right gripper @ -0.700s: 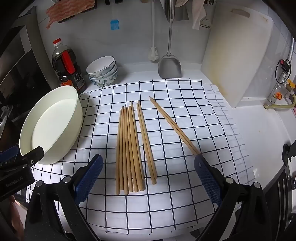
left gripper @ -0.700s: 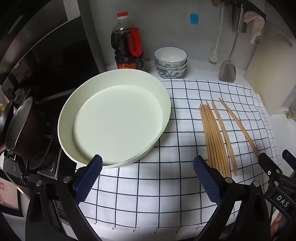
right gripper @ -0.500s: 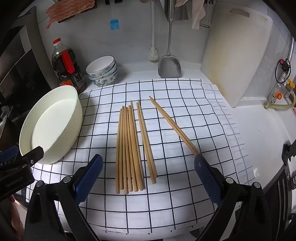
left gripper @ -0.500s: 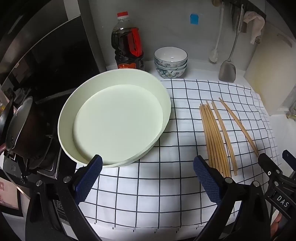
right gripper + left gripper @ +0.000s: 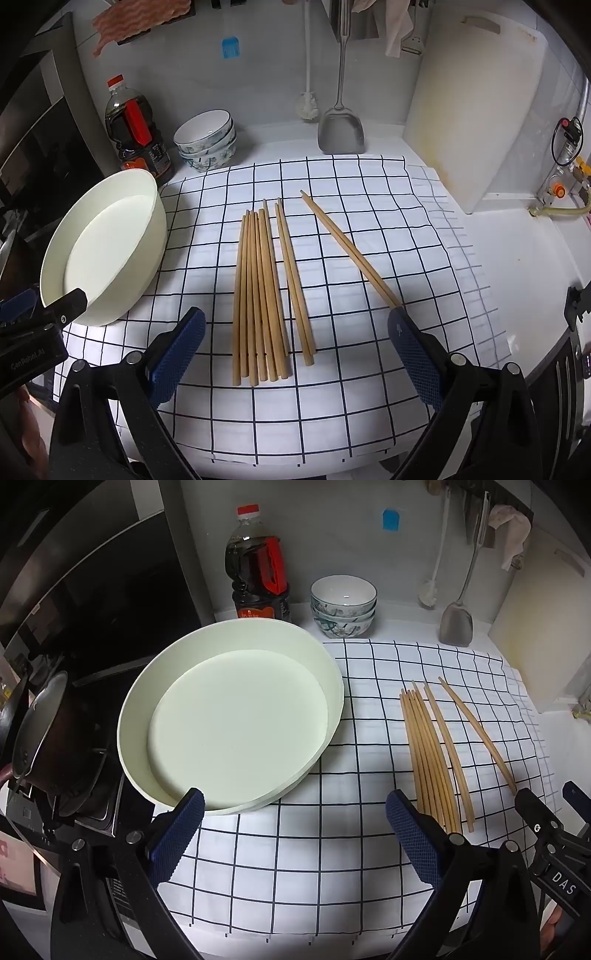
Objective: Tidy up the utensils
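Several wooden chopsticks (image 5: 260, 295) lie side by side on a white checked cloth (image 5: 369, 369), with a pair (image 5: 294, 277) to their right and another slanted pair (image 5: 351, 251) farther right. In the left wrist view the chopsticks (image 5: 428, 753) lie at the right. A large cream round basin (image 5: 325, 672) sits on the cloth's left side; in the right wrist view the basin (image 5: 147, 236) is at the left. My left gripper (image 5: 293, 834) hovers open over the cloth beside the basin. My right gripper (image 5: 295, 350) hovers open above the chopsticks' near ends. Both hold nothing.
A dark oil bottle (image 5: 258, 579) and stacked bowls (image 5: 343, 605) stand at the back wall. A metal spatula (image 5: 341, 122) and a brush (image 5: 306, 103) hang there. A white cutting board (image 5: 476, 103) leans at the right. A pot (image 5: 48, 734) sits on the stove, left.
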